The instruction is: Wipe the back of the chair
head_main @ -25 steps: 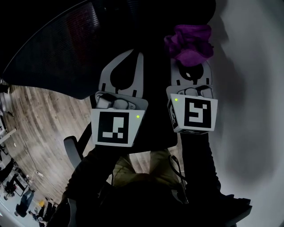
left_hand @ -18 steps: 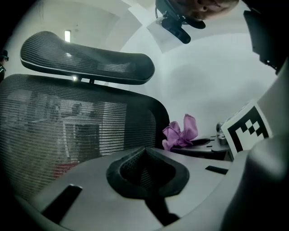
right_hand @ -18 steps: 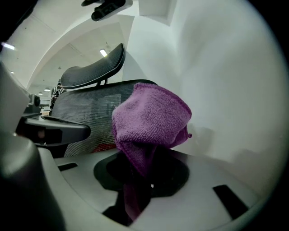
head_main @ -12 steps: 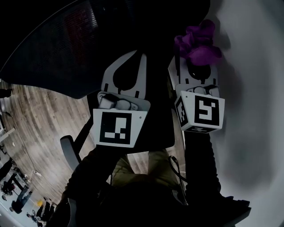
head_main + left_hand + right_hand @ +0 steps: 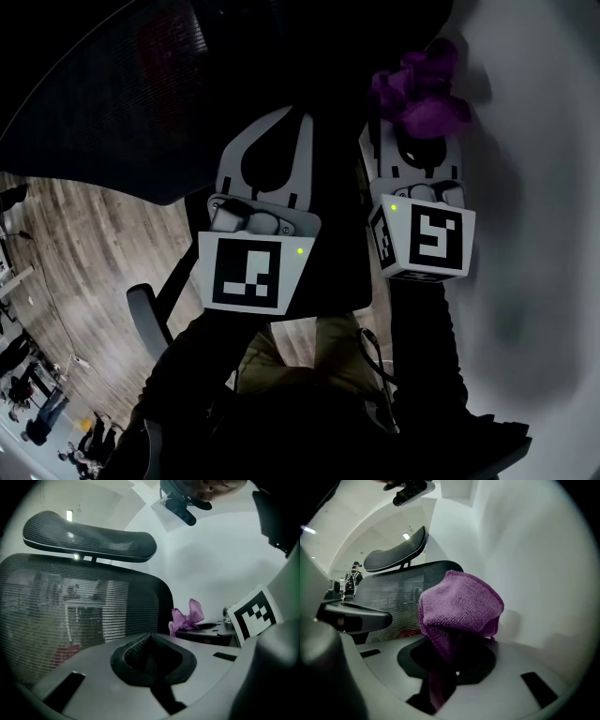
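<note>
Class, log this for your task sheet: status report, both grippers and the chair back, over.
Left gripper shut, empty. Right gripper shut on purple cloth. Cloth beside edge of chair back, contact unclear. No obstruction seen.

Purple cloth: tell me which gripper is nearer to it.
Right. The right gripper is shut on the purple cloth. The left gripper sits to the cloth's left, not touching it, close by the mesh chair back.
</note>
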`<move>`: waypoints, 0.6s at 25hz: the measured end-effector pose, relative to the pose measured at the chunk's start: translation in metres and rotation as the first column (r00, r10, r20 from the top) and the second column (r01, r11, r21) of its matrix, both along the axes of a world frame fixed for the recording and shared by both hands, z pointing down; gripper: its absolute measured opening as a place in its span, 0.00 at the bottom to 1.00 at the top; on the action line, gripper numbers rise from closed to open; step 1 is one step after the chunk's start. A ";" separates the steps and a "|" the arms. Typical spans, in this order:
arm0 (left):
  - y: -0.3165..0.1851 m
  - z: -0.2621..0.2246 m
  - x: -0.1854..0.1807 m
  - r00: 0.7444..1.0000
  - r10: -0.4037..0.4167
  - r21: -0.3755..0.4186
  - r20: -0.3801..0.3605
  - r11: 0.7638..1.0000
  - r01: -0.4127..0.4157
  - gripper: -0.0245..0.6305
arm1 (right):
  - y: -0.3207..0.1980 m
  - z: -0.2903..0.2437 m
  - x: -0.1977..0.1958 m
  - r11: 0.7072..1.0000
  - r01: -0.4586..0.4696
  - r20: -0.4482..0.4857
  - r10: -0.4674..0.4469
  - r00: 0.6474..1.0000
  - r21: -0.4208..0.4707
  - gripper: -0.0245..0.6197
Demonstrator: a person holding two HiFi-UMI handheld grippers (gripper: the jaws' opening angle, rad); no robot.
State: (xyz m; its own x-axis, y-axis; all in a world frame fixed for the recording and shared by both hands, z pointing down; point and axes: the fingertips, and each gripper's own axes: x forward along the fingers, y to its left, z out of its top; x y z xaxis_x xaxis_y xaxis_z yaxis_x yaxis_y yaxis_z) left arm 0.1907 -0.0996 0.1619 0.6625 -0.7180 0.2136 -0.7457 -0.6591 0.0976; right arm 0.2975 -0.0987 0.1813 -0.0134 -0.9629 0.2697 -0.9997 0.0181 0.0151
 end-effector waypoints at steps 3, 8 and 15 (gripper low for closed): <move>0.000 0.006 -0.006 1.000 -0.006 -0.010 0.008 1.000 0.006 0.05 | 0.003 0.012 -0.008 1.000 -0.002 0.009 0.002 1.000 -0.018 0.18; 0.003 0.011 -0.015 1.000 -0.011 -0.016 0.010 1.000 0.011 0.05 | 0.006 0.017 -0.014 1.000 -0.006 0.010 0.007 1.000 -0.022 0.18; -0.003 0.014 -0.038 1.000 -0.026 -0.012 0.010 1.000 0.026 0.05 | 0.000 0.028 -0.043 0.999 0.017 -0.008 -0.017 1.000 -0.044 0.18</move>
State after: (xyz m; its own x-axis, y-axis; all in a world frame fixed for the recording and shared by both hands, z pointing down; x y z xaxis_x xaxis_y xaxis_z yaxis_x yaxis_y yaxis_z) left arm 0.1527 -0.1025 0.1756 0.6416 -0.7322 0.2283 -0.7634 -0.6384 0.0980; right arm 0.2549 -0.0990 0.2093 -0.0271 -0.9498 0.3116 -0.9991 0.0357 0.0220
